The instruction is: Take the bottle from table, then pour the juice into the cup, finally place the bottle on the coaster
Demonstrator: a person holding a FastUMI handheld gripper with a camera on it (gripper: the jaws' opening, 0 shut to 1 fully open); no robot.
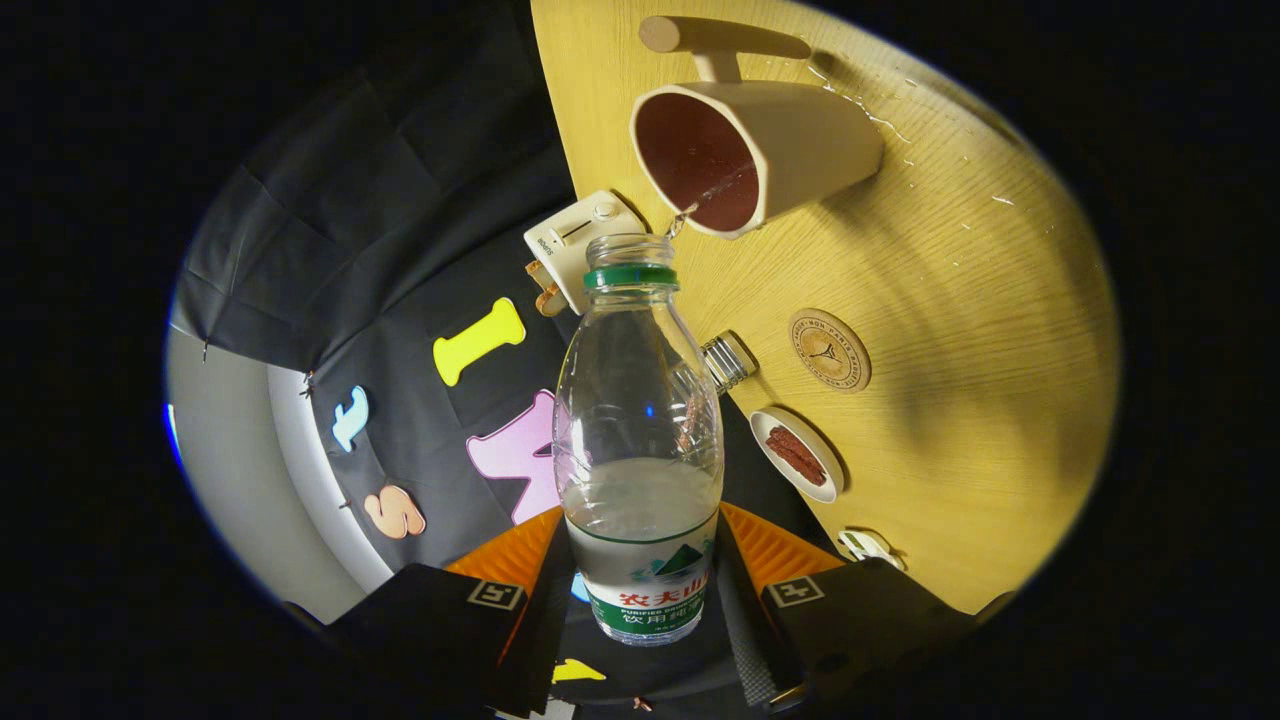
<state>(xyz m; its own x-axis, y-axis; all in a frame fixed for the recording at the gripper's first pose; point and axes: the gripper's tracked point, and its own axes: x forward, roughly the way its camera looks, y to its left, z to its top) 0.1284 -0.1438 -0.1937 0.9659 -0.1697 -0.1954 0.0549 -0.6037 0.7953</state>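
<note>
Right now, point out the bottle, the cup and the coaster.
bottle (638,420): gripper view, clear shoulder, held between the jaws.
cup (810,135): gripper view, outer side wall.
coaster (829,349): gripper view, centre of the round face.

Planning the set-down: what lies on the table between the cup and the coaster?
In the gripper view, only bare wood between cup and coaster; the claw grips the bottle.
</note>
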